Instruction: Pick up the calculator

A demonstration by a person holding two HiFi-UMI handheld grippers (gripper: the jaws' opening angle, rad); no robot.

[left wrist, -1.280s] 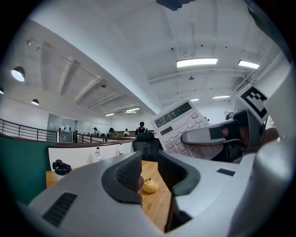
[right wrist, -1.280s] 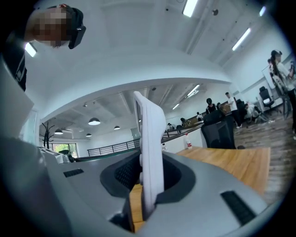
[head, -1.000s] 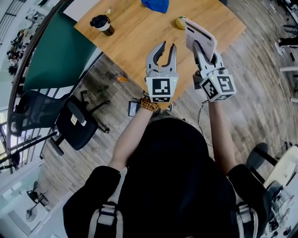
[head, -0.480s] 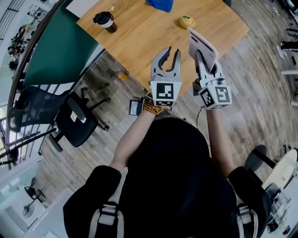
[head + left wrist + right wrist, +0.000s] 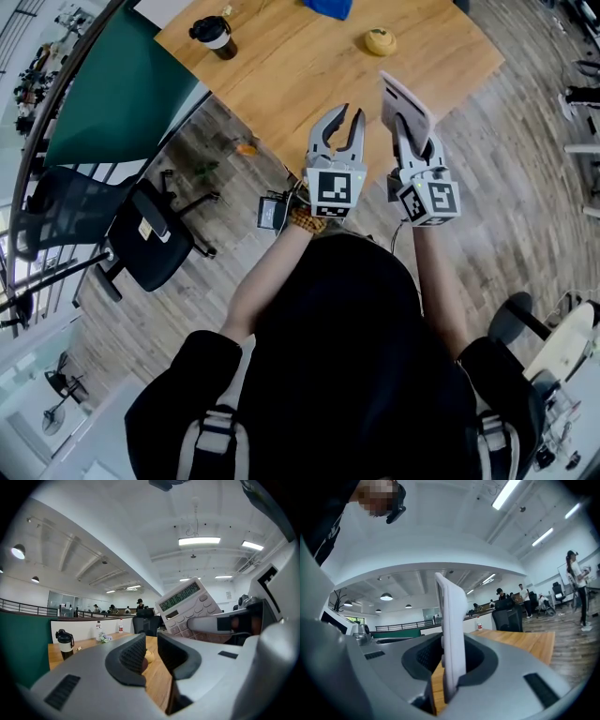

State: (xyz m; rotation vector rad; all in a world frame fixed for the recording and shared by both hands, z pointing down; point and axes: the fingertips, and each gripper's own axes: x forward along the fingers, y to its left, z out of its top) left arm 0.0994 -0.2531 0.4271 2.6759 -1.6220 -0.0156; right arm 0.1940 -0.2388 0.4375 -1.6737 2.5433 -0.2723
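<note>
Edgewise, calculator [image 5: 452,634] within right tool [image 5: 412,142]

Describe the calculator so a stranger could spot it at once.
Find the wooden table; near its front edge the right gripper is clamped on the calculator. It is a pale flat slab with a number display, held on edge in the air, unlike the dark cup and the yellow object on the tabletop.
</note>
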